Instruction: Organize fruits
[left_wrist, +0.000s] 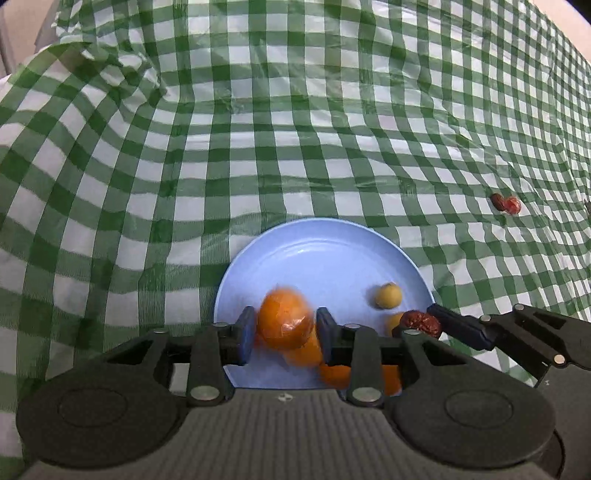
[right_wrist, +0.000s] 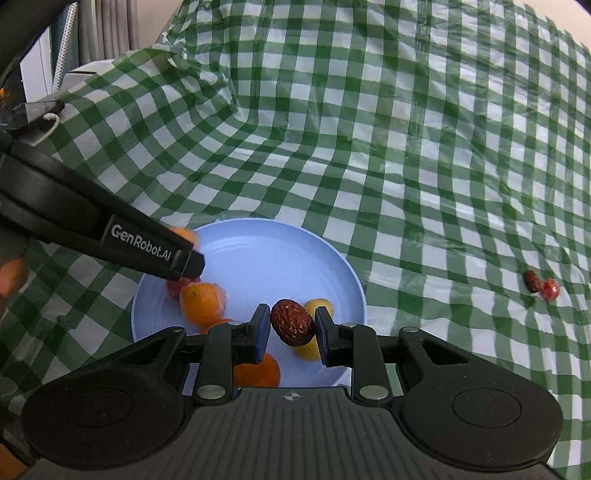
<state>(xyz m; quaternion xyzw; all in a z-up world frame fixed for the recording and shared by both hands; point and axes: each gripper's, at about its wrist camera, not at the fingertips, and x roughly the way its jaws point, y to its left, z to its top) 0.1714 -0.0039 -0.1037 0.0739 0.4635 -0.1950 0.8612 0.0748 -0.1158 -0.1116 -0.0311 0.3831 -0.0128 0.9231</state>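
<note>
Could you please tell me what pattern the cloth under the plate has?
The tablecloth is a green-and-white check, clearest in the left wrist view.

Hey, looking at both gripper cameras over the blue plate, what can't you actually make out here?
- Left wrist view: the orange between the left gripper fingers is motion-blurred; contact unclear.
- Left wrist view: fruit low on the plate is hidden behind the gripper body; count unclear.
- Both views: the two small red fruits on the tablecloth are too small to identify.
</note>
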